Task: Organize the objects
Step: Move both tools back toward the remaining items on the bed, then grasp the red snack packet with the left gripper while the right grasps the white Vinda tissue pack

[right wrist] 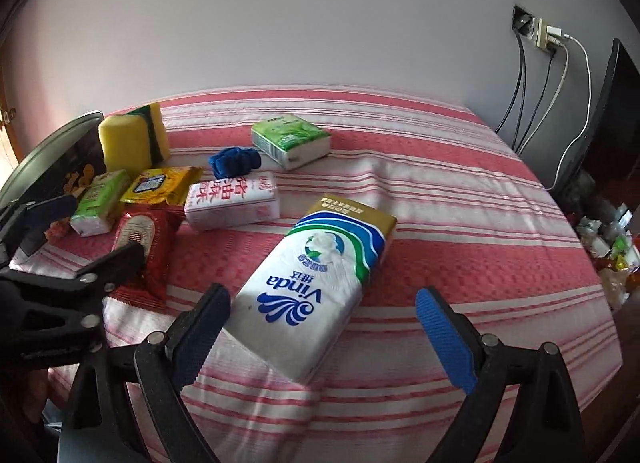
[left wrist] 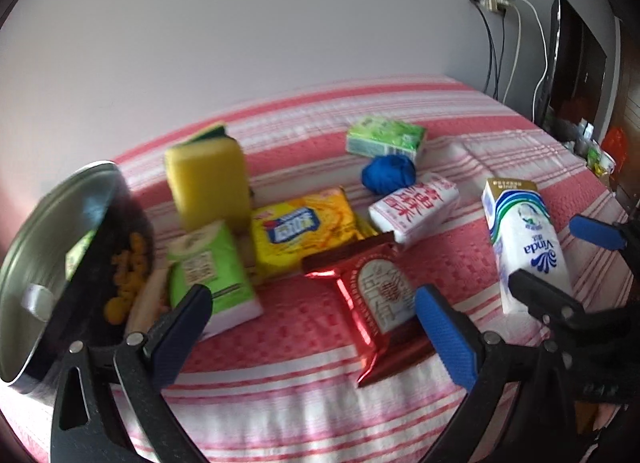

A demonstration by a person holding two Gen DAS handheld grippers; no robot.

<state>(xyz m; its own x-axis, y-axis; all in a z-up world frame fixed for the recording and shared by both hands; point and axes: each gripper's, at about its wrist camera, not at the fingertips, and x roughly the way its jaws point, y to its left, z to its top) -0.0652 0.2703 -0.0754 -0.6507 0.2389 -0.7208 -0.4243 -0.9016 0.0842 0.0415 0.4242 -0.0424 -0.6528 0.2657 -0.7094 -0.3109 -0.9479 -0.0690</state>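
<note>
A: Lying flat on the red-and-white striped bedcover [right wrist: 460, 199], the Vinda tissue pack [right wrist: 320, 283] sits between the spread fingers of the right gripper [right wrist: 322, 327], but neither pad touches it.

B: And the left gripper [left wrist: 312, 323]?

A: Wide apart too, holding nothing; the red foil packet [left wrist: 372, 299] lies on the cover between its fingers. Behind that, the yellow biscuit pack [left wrist: 308, 231], yellow sponge [left wrist: 208, 183], blue yarn ball [left wrist: 388, 173] and green tissue pack [left wrist: 384, 137] cluster together.
</note>
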